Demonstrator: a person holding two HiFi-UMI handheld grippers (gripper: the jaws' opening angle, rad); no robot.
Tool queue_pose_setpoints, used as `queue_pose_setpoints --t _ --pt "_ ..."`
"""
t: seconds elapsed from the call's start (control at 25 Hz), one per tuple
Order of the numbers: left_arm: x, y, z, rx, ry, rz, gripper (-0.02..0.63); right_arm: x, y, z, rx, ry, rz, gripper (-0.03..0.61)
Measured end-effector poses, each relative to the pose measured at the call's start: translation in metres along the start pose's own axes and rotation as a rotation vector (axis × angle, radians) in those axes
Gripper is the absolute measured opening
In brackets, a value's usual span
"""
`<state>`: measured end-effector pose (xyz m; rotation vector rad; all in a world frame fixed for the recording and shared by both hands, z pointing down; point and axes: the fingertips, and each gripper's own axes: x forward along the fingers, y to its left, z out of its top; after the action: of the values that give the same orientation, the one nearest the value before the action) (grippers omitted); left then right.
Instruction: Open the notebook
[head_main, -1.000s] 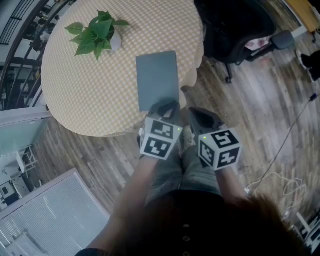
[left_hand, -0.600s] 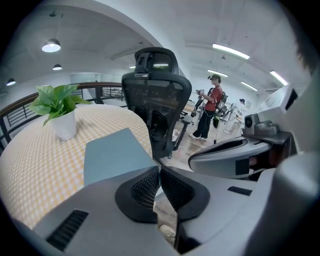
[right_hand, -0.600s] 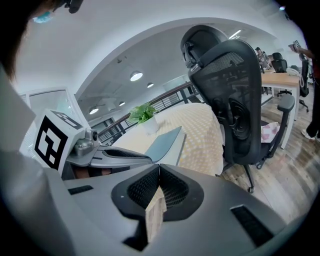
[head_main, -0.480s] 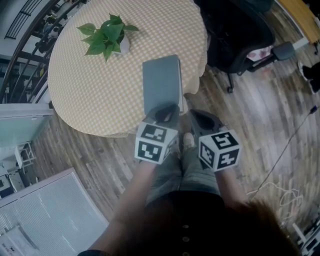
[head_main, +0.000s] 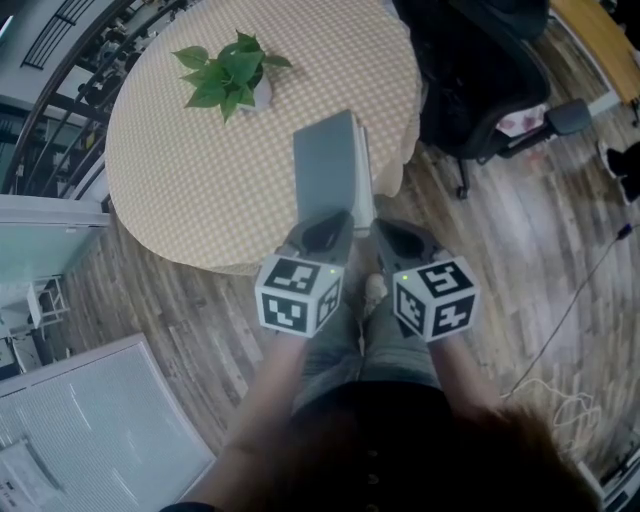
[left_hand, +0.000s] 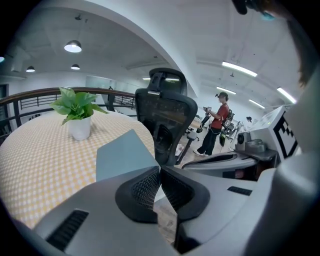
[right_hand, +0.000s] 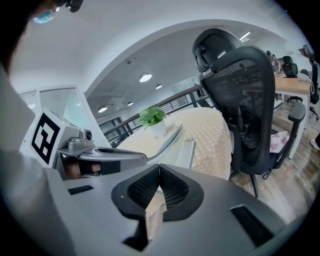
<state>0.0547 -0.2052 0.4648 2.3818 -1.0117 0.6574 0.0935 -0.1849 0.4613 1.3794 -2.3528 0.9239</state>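
**Notebook cover in the left claw's grip.** The notebook (head_main: 325, 165) lies at the near edge of a round checked table (head_main: 180, 170), at 12 o'clock from the left claw (head_main: 328, 220). That claw's jaws are pinched narrow on the near edge of the grey cover (left_hand: 122, 155). The cover is raised off the white pages (right_hand: 189, 150) and tilts up toward that claw. The right claw (head_main: 390, 230) is just beside the left one, at its 3 o'clock, closed pad to pad. It sits off the table's edge at 5 o'clock from the notebook and does not touch it.

A dark railing (head_main: 50, 90) curves past the table at far left. A potted plant (head_main: 232, 70) stands on the cloth at 10 o'clock from the notebook, well apart from it. A black office chair (head_main: 470, 70) stands on the wood floor (head_main: 520, 230) at 2 o'clock, near the table's right edge.

Only the right gripper view shows the gap between the curving cover and the pages, with the left claw at its 9 o'clock. Only the left gripper view shows a person (left_hand: 216, 127) in a red top standing beyond the chair. Only the head view shows both marker cubes side by side above the holder's legs (head_main: 385, 340).
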Motion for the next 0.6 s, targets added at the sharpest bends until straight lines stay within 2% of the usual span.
queue_pose_setpoints --t 0.6 --pt "-0.055 0.037 0.016 -0.072 -0.120 -0.086 0.021 0.028 0.047 0.019 -0.039 -0.019 -0.032 0.011"
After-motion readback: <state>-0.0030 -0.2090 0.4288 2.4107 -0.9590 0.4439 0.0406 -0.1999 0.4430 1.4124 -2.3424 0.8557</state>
